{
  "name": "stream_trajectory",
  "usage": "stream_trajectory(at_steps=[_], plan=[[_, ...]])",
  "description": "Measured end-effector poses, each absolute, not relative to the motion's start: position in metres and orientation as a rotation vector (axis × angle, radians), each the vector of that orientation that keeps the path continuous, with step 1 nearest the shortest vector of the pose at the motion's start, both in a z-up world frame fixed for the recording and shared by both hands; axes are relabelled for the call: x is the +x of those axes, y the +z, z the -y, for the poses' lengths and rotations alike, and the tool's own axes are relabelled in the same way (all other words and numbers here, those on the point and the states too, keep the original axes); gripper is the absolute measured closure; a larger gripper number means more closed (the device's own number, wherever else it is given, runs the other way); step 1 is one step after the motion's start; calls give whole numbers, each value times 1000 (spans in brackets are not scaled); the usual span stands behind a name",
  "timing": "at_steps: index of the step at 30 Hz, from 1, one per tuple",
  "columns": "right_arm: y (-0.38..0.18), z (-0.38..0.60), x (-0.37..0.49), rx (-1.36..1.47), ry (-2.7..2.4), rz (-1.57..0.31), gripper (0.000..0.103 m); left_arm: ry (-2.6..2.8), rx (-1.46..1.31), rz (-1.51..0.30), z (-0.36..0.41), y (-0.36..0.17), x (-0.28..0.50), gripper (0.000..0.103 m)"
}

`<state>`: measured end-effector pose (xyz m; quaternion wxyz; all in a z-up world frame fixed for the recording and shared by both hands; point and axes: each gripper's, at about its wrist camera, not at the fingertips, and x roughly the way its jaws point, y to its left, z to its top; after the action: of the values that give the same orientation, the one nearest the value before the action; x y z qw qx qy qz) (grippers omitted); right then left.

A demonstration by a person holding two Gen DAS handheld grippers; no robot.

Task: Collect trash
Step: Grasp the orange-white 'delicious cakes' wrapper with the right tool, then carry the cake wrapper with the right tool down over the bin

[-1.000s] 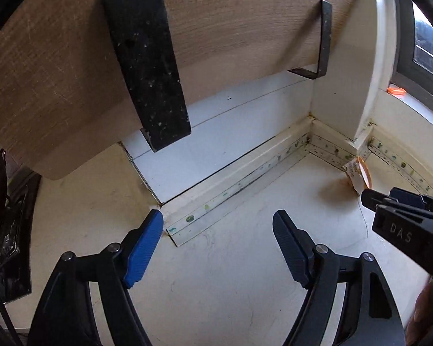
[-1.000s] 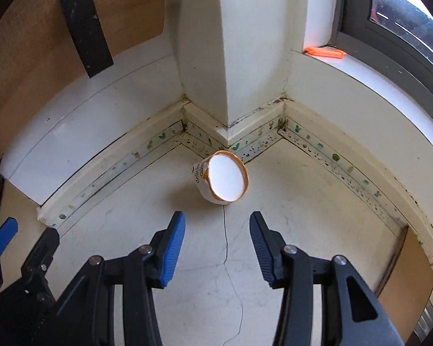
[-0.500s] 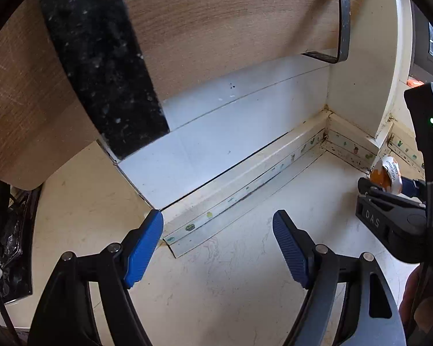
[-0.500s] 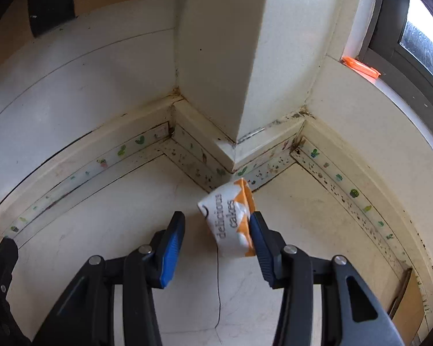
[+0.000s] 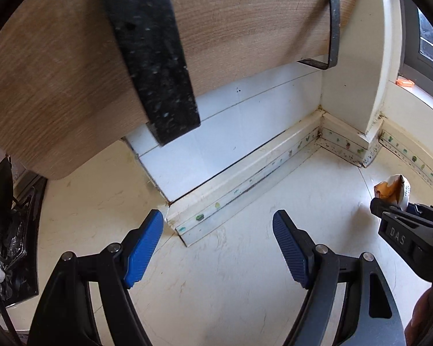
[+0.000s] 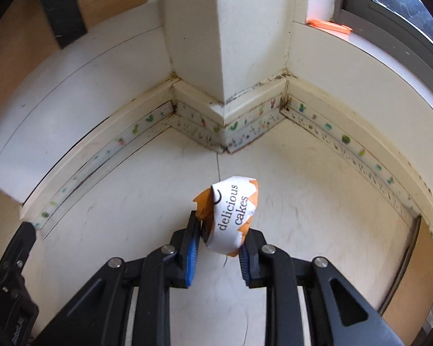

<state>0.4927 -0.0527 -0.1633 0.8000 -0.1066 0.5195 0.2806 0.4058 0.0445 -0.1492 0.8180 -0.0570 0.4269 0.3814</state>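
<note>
Cake cup (image 6: 231, 216): crumpled, between right gripper (image 6: 220, 255) pads, jaws closing on it, above floor (image 6: 303, 201); wall corner at 12 o'clock. Left gripper (image 5: 218, 248): spread wide, empty.

Floor (image 6: 303, 190): pale, scuffed surface with a thin crack running from the pillar corner. Skirting board (image 6: 147, 121) with cactus-pattern strip borders it. A dark tray-like object (image 5: 17, 245) rests on it at far left.
</note>
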Motion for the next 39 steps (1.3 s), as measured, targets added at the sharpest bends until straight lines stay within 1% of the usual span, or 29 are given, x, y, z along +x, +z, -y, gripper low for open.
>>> stream_trajectory(at_steps=[9,16,24,33,39], plan=[[-126,77,412,-156,644,-1127,79,740,-110,-921,-42,-125,348,26],[-98,83,339,-75,616,-1116,79,607,-118,-904,-50,-96,278,26],[-61,97,219,8,494,-1079,79,431,-56,-876,-59,-68,197,26],[-59,99,104,65,357,-1079,79,291,-18,-901,-77,-68,114,26],[-67,95,38,75,306,-1098,79,234,15,-936,-76,-88,73,26]])
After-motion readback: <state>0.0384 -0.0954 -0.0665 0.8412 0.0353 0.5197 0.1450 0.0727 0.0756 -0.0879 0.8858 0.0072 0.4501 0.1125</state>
